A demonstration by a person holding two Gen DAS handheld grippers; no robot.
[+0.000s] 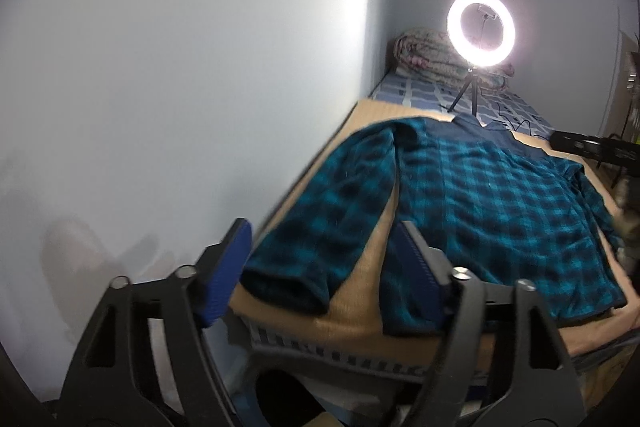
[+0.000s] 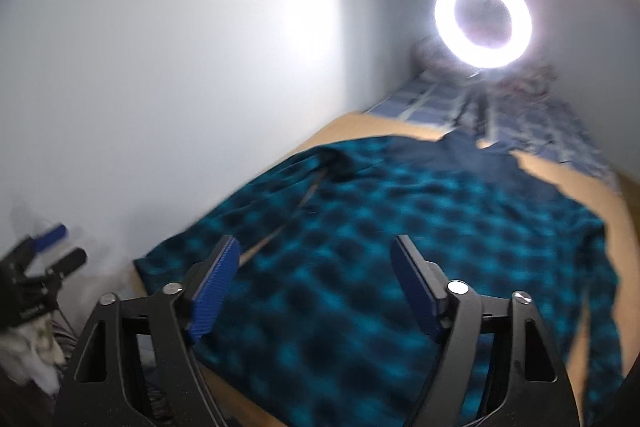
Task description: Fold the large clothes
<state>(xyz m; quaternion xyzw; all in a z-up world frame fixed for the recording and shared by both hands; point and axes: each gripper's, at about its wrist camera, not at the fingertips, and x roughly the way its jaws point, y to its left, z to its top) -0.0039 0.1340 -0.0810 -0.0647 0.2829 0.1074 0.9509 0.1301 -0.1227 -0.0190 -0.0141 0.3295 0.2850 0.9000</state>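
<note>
A large teal and black plaid shirt (image 1: 500, 203) lies spread flat on a tan mat (image 1: 360, 319) on the bed, its dark collar toward the far end. In the left wrist view one sleeve (image 1: 320, 219) runs down toward the near edge, next to the wall. My left gripper (image 1: 324, 225) hovers open over that sleeve's cuff end with nothing between its blue pads. In the blurred right wrist view my right gripper (image 2: 316, 241) stands open above the shirt (image 2: 400, 267) near its hem. The left gripper (image 2: 48, 247) shows there at the far left.
A white wall (image 1: 180, 87) runs along the bed's left side. At the far end a lit ring light (image 1: 480, 31) on a small tripod stands on a blue checked sheet (image 1: 420, 91), before a rolled blanket (image 1: 420, 55). A black object (image 1: 592, 147) lies at the right edge.
</note>
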